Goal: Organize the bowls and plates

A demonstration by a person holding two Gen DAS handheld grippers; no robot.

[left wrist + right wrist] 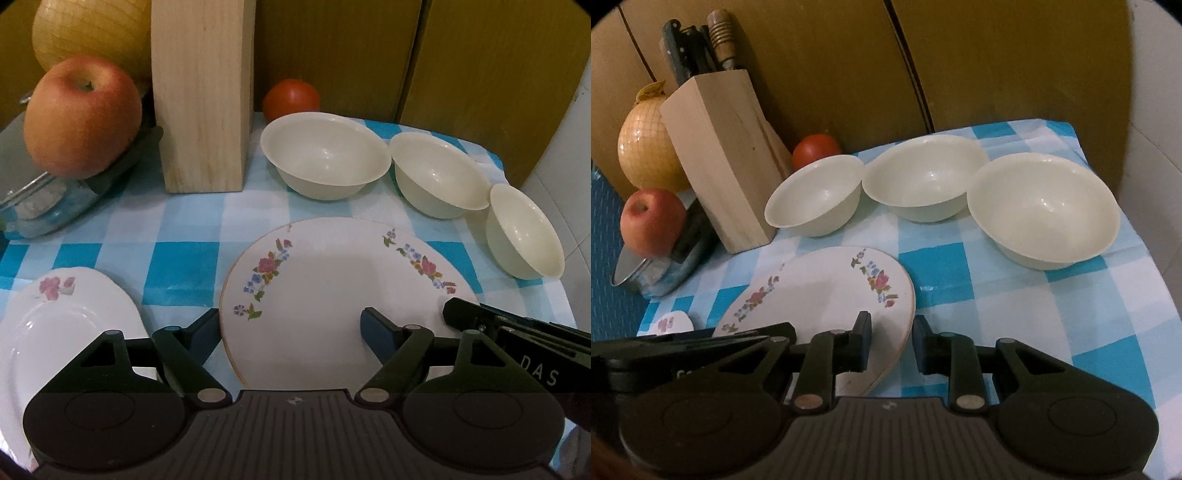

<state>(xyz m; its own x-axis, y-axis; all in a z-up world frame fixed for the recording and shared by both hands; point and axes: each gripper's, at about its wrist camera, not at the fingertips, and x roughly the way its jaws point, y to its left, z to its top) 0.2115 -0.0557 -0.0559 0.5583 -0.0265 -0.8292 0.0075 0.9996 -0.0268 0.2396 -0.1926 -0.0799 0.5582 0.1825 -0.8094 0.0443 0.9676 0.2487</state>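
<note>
A large floral plate [332, 280] lies on the blue checked cloth; it also shows in the right wrist view [820, 291]. My left gripper [290, 332] is open, one finger outside the plate's left rim and one over its surface. My right gripper [892, 343] is open and straddles the plate's right rim. A smaller floral plate [62, 325] lies to the left; only its edge shows in the right wrist view [674, 323]. Three cream bowls stand behind: the left one [325, 155], the middle one [439, 175] and the right one [524, 230].
A wooden knife block [203, 92] stands at the back left. Beside it an apple [83, 118] rests on a glass jar [48, 206], with a netted melon [92, 29] behind. A tomato [291, 98] sits behind the bowls. The table edge [1152, 280] runs along the right.
</note>
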